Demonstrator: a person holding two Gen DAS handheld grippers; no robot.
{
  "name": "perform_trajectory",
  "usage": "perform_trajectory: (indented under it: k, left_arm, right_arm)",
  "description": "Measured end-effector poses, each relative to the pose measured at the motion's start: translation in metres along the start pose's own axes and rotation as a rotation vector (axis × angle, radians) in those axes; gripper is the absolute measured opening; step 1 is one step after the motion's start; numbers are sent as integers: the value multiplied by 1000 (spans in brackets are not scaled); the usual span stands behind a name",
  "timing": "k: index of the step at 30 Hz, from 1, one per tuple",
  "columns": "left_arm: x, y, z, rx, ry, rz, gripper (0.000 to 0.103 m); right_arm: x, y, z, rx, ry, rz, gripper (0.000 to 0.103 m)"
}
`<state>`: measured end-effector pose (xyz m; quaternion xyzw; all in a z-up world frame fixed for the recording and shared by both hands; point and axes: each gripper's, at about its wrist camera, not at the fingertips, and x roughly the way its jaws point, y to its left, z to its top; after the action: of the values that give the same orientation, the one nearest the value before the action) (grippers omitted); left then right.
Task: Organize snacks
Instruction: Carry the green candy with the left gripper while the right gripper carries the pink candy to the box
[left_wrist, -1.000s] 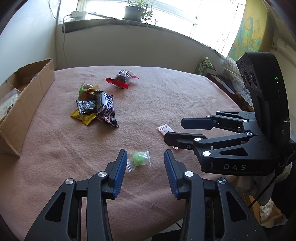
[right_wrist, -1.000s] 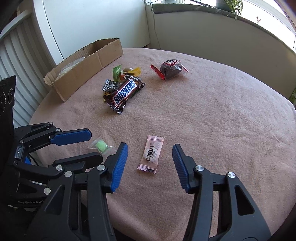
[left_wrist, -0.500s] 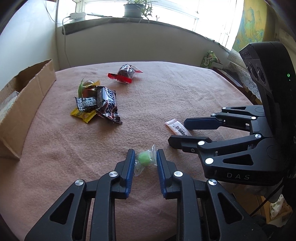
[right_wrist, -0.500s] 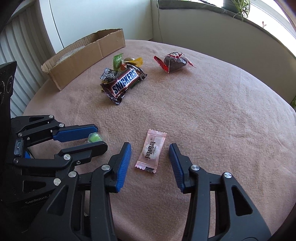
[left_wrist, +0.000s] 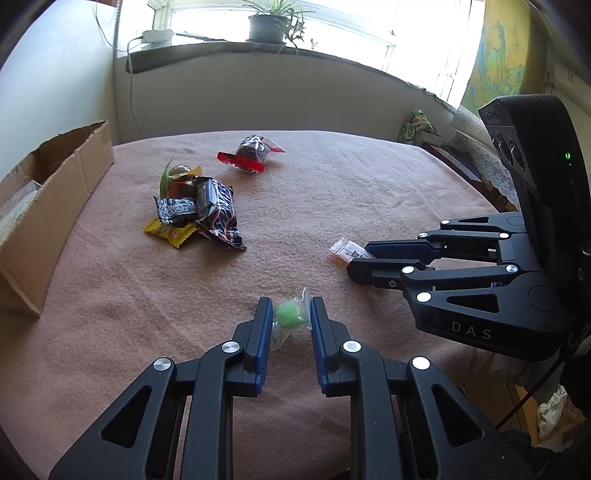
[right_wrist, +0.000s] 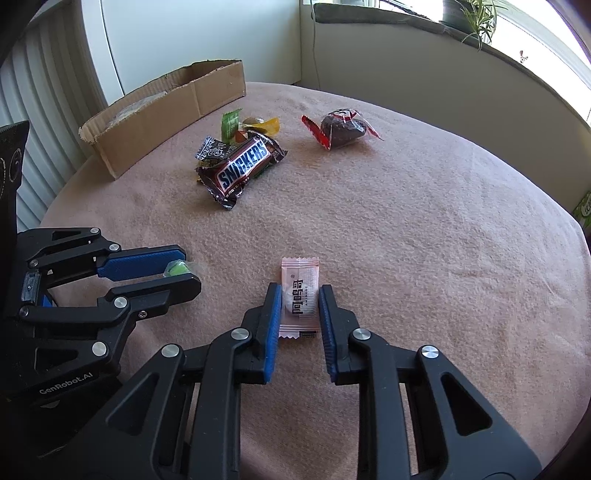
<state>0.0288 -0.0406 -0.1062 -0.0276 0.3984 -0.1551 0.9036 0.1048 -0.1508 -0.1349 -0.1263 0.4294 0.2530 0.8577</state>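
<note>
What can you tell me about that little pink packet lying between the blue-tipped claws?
The pink packet is a small flat sachet, seemingly thin plastic film, pale pink with a white panel, dark printed characters and crimped zigzag ends. It lies flat on the pinkish-brown tablecloth, lengthwise between the fingers of the right gripper, whose blue pads sit against its long edges. Its far end pokes out beyond the fingertips. It looks sealed and uncrushed. Whether it is squeezed firmly cannot be told.

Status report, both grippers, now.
Left gripper shut on green candy. Right gripper shut on pink sachet. Both on the cloth. Cardboard box path unobstructed.
</note>
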Motion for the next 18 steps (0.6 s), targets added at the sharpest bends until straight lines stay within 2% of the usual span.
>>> perform_trajectory:
  k: [9, 18]
  left_arm:
    - [-15, 9, 9, -29, -37, -15, 18]
    - [-41, 40, 27, -86, -110, 2, 18]
  right_arm:
    - [-20, 1, 8, 8, -48, -8, 21]
    - [-32, 18, 47, -29, -110, 6, 21]
